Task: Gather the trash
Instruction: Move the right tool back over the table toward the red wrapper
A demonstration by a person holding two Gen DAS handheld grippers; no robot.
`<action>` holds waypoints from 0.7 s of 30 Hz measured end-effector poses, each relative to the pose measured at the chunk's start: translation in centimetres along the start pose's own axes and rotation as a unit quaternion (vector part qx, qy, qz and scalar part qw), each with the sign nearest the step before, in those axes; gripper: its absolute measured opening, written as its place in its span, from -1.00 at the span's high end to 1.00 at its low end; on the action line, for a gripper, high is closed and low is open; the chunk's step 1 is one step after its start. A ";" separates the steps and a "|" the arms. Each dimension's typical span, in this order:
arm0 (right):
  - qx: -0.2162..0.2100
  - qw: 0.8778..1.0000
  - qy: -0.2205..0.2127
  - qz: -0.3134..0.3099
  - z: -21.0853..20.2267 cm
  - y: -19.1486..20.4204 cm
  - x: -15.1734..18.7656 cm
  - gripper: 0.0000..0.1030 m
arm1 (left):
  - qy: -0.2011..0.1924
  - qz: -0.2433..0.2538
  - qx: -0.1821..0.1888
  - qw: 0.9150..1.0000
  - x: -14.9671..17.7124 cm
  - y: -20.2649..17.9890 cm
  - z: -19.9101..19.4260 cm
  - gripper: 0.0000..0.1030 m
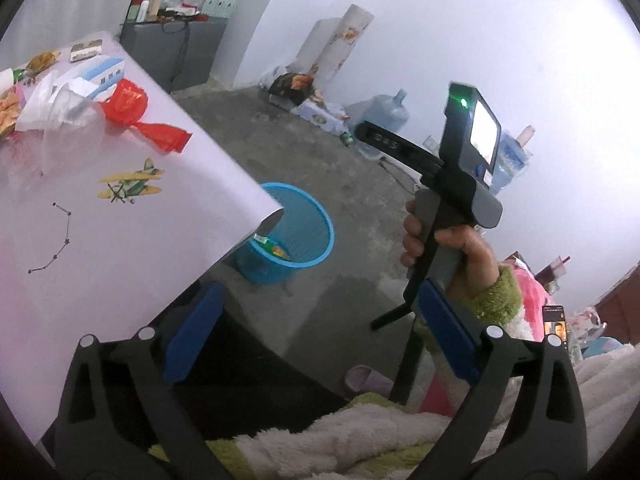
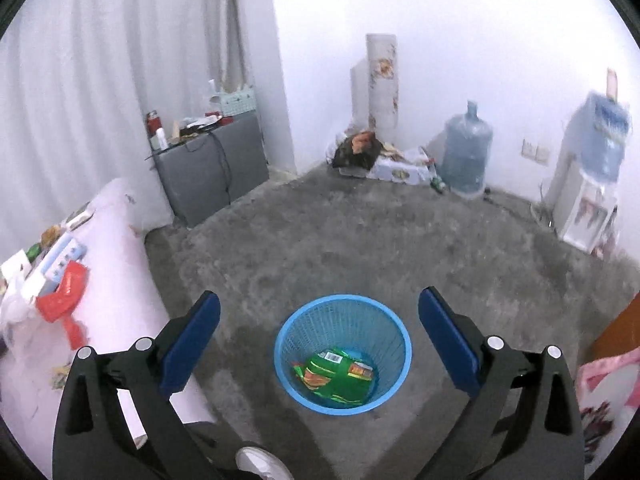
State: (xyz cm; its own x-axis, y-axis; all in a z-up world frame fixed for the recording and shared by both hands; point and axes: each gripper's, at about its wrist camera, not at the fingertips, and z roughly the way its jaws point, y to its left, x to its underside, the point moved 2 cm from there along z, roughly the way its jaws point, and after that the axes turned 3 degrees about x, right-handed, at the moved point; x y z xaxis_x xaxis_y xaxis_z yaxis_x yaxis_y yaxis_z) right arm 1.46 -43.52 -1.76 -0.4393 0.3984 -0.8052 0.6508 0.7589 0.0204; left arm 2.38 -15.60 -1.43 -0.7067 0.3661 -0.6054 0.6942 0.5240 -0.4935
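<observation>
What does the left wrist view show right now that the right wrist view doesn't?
Only the left wrist view shows the person's right hand gripping the other tool's handle, a green cuff, the airplane sticker on the white table, and the open, empty left gripper. Only the right wrist view shows the water dispenser, the full inside of the blue basket with a green snack wrapper, and the open, empty right gripper. Both share the basket, the red wrapper among table trash, the grey cabinet and a water jug.
</observation>
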 end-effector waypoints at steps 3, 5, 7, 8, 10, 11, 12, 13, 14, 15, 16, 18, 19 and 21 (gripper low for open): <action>0.016 0.999 -0.010 -0.050 -1.8 2.0 -0.6 -0.87 | 0.007 0.013 0.008 1.000 0.0 -0.7 0.2 -0.83; 0.021 0.997 -0.019 -0.077 -2.9 3.4 -0.9 -0.87 | 0.004 0.020 0.020 1.000 -0.1 -1.0 0.0 -0.83; 0.024 0.994 -0.027 -0.099 -3.9 4.5 -1.1 -0.87 | -0.009 0.014 0.026 1.000 -0.2 -0.6 -0.5 -0.83; 0.022 0.992 -0.034 -0.116 -4.6 5.3 -1.3 -0.87 | -0.020 0.007 0.027 0.999 -0.3 -0.3 -1.0 -0.83; 0.012 0.990 -0.042 -0.134 -5.4 6.5 -1.5 -0.87 | -0.043 -0.006 0.026 0.999 -0.4 0.5 -2.1 -0.83; -0.002 0.989 -0.045 -0.140 -5.9 7.1 -1.6 -0.87 | -0.054 -0.012 0.023 0.998 -0.5 0.8 -2.6 -0.83; -0.029 0.988 -0.046 -0.142 -6.5 7.6 -1.7 -0.87 | -0.068 -0.022 0.017 0.997 -0.7 1.4 -3.3 -0.83; -0.052 0.988 -0.047 -0.141 -6.9 7.8 -1.7 -0.87 | -0.077 -0.028 0.014 0.997 -0.9 1.8 -3.7 -0.83; -0.076 0.987 -0.047 -0.137 -7.4 8.0 -1.8 -0.87 | -0.086 -0.034 0.010 0.996 -1.0 2.2 -4.2 -0.83; -0.102 0.985 -0.047 -0.129 -7.9 8.3 -1.9 -0.87 | -0.095 -0.039 0.008 0.995 -1.2 2.7 -4.7 -0.83; -0.116 0.984 -0.048 -0.125 -8.3 8.5 -1.9 -0.87 | -0.107 -0.043 0.000 0.993 -1.3 3.2 -5.4 -0.83; -0.130 0.982 -0.051 -0.125 -9.0 9.7 -1.9 -0.87 | -0.127 -0.045 -0.017 0.991 -1.5 4.1 -6.9 -0.83; -0.133 0.982 -0.053 -0.126 -9.2 10.2 -1.9 -0.87 | -0.141 -0.043 -0.031 0.989 -1.5 4.5 -8.0 -0.83; -0.159 0.978 -0.056 -0.125 -9.7 11.2 -2.0 -0.87 | -0.166 -0.040 -0.065 0.983 -1.4 5.2 -10.2 -0.83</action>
State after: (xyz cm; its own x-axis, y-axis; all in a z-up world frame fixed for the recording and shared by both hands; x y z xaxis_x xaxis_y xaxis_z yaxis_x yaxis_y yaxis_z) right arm 3.58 -30.79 5.81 -0.4777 0.1342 -0.8682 0.2987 0.9542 -0.0169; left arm 5.62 -5.55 3.20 -0.6594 0.0597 -0.7494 0.6003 0.6420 -0.4770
